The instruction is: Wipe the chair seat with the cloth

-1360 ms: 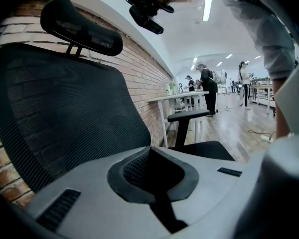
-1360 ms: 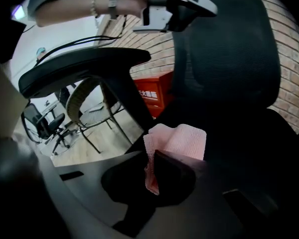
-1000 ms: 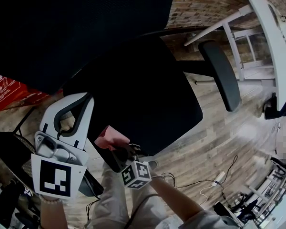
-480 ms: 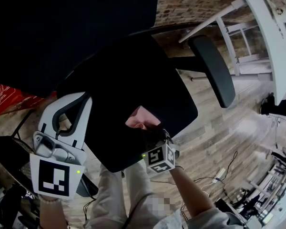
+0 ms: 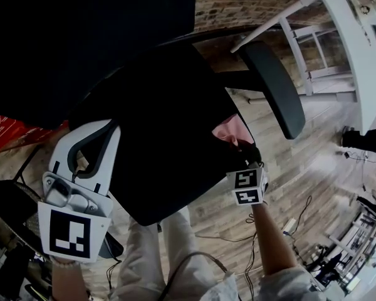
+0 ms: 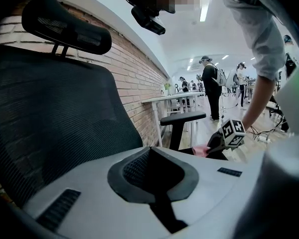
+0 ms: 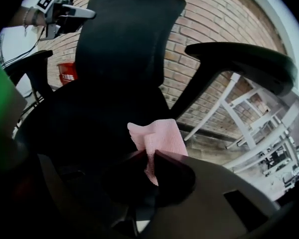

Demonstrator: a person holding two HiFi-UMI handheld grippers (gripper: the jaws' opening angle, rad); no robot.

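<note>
The black chair seat (image 5: 163, 143) fills the middle of the head view. A pink cloth (image 5: 229, 129) lies on its right part, close to the right armrest (image 5: 272, 86). My right gripper (image 5: 239, 146) is shut on the cloth, and in the right gripper view the cloth (image 7: 157, 138) stands pinched between the dark jaws (image 7: 152, 156) above the seat (image 7: 79, 128). My left gripper (image 5: 109, 127) hangs at the seat's left edge, shut on nothing. Its own view (image 6: 149, 151) looks across to the cloth (image 6: 202, 150) and the right gripper (image 6: 212, 144).
The black mesh backrest (image 5: 81, 30) rises behind the seat. A red box (image 5: 3, 127) stands on the floor at left. A white desk (image 5: 357, 49) is at right. Cables and a power strip (image 5: 288, 227) lie on the wooden floor. People (image 6: 209, 83) stand far off.
My right gripper has dragged the pink cloth from the seat's near left edge across to its right side by the armrest. The left gripper has stayed put.
</note>
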